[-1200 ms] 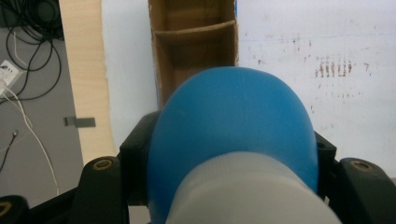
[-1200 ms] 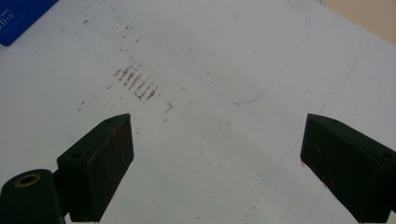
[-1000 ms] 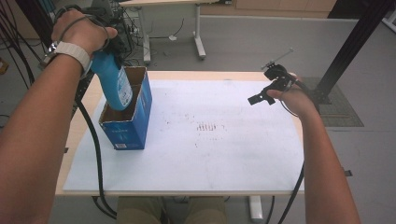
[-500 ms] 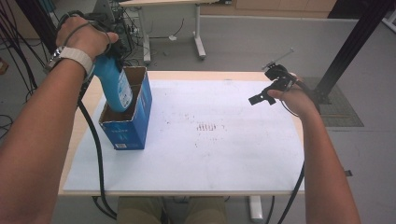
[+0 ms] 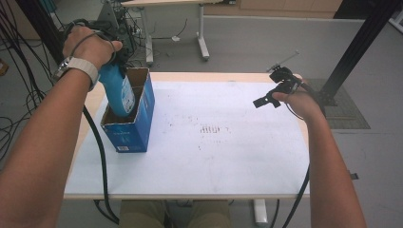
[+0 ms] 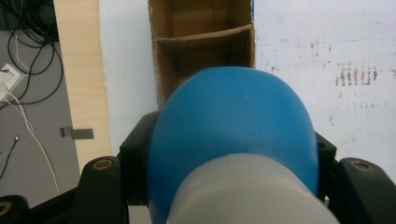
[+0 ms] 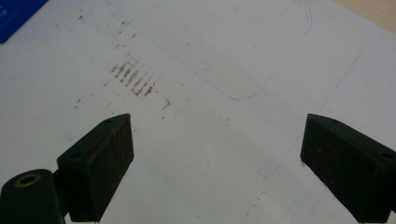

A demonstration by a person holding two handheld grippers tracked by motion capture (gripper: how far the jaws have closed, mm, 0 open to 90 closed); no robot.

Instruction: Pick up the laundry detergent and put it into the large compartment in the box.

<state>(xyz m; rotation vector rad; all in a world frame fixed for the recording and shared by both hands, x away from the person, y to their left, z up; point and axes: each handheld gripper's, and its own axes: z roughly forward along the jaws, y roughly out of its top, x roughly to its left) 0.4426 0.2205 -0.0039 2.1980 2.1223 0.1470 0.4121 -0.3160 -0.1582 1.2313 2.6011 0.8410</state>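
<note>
High view: the left gripper (image 5: 119,66) clamps a blue bottle (image 5: 119,95) by its upper end, base partly inside the open blue box (image 5: 138,128), apparently to stand it upright there; the right gripper (image 5: 271,97) hovers empty, jaws spread, above the surface (image 5: 228,161).

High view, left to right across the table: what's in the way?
Left gripper shut on the blue bottle → blue cardboard box that the bottle dips into → reddish smudge marks on the white mat → right gripper, fingers open, held above the table's right edge.
</note>
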